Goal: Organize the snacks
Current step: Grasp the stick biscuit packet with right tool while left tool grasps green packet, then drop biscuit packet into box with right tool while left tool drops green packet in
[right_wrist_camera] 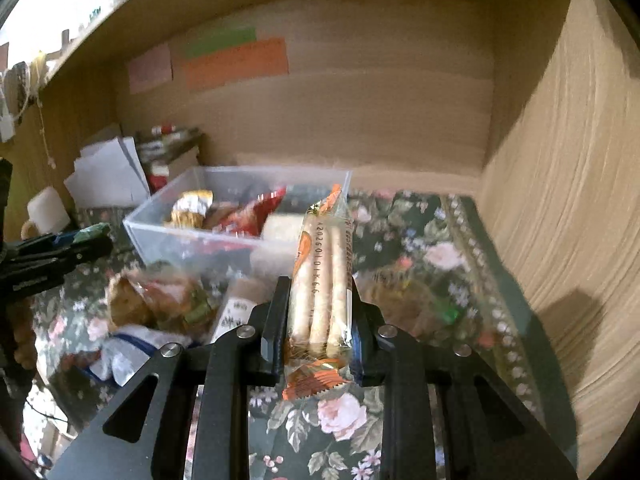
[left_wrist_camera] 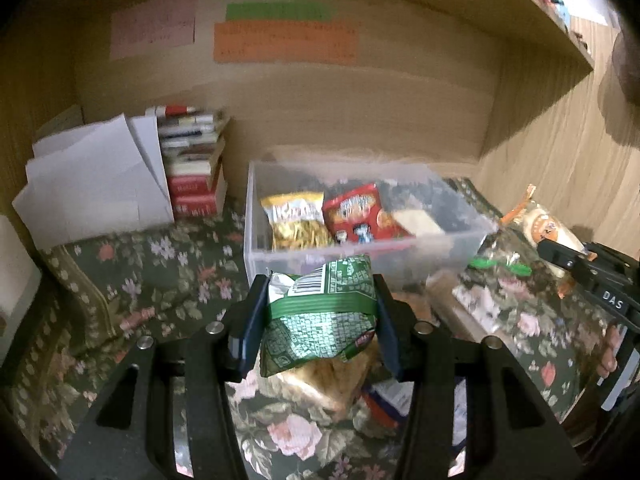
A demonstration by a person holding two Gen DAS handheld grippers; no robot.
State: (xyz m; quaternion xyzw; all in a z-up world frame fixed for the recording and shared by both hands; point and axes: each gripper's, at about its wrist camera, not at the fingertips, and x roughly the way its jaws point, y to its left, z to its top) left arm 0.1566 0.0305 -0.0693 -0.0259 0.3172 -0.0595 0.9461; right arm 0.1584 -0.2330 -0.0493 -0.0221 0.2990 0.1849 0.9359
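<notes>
Left gripper (left_wrist_camera: 320, 312): jaws closed partway onto a green foil snack bag (left_wrist_camera: 320, 316), crinkled, glossy, barcode showing at its top; pinched across the middle, lower centre of the left wrist view. Bag hangs clear above the floral cloth (left_wrist_camera: 160, 280) that covers the table.

Right gripper (right_wrist_camera: 318, 316): jaws narrowed onto a clear wrapper of biscuit sticks (right_wrist_camera: 320, 280), pale tan rods side by side, orange crimped ends, printed code down one side. Pack stands upright between the jaws, centre of the right wrist view.

Beyond both, mid-frame: clear plastic bin (left_wrist_camera: 360, 256), rectangular, rigid, translucent walls. Inside it a yellow bag (left_wrist_camera: 294, 220) and a red bag (left_wrist_camera: 358, 216) lean side by side, with a pale flat packet (left_wrist_camera: 416, 222) to their right.

Loose wrapped snacks (right_wrist_camera: 160, 300) lie on the cloth, lower left of the right wrist view; blurred, kinds unclear.

Upper left of the left wrist view: white folded paper (left_wrist_camera: 96, 188) beside a stack of books (left_wrist_camera: 192, 160). Wood-grain back panel carries pink, green and orange paper notes (left_wrist_camera: 284, 40).
</notes>
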